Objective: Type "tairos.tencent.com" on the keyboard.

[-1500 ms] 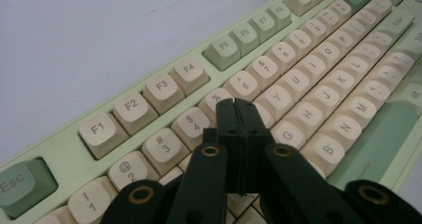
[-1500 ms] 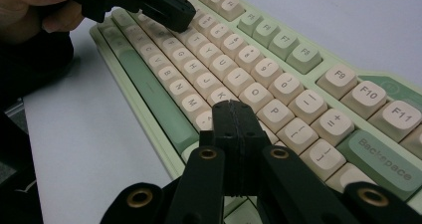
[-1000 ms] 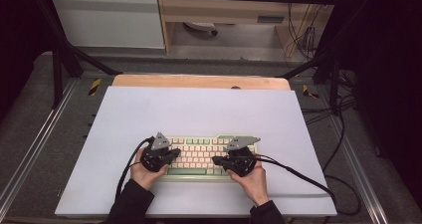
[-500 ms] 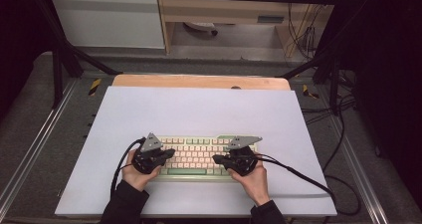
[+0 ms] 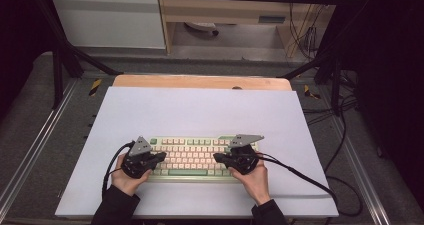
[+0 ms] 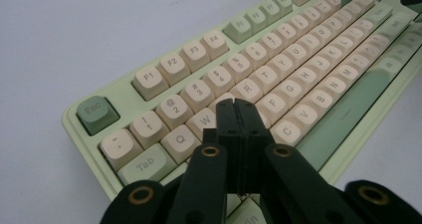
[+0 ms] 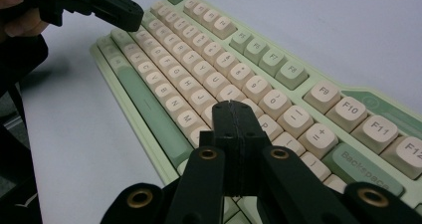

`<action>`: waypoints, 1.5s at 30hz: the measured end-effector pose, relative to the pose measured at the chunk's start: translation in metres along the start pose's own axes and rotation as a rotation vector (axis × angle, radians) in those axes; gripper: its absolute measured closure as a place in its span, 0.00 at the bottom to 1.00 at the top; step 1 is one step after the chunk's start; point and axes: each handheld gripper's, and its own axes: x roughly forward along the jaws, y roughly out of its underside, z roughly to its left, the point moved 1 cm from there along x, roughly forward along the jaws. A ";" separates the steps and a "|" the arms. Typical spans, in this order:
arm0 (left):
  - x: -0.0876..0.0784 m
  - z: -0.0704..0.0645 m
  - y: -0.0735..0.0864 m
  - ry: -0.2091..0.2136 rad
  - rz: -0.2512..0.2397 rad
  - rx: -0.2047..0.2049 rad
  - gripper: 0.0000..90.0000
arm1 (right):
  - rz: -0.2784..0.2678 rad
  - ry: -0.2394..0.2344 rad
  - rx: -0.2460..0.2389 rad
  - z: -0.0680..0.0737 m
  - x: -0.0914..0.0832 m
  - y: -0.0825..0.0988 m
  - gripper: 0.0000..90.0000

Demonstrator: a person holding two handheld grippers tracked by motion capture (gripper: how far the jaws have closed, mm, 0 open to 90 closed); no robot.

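A pale green keyboard with cream keys lies on the white mat near the front edge. My left gripper hovers over its left end, jaws pressed together with nothing between them. In the left gripper view the shut tips sit just above the W and E keys of the keyboard. My right gripper is over the right half, also shut and empty. In the right gripper view its tips hang over keys near O and P on the keyboard, with the left gripper farther off.
The white mat covers most of the table, with a wooden strip along its far edge. A black cable trails right from the right gripper. Metal frame rails run down both sides.
My left gripper has slid leftward along the keyboard toward its left end. The right gripper has stayed where it was.
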 end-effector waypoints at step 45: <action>-0.012 0.010 0.018 0.003 -0.009 -0.021 1.00 | 0.069 0.071 0.009 -0.004 0.052 -0.008 1.00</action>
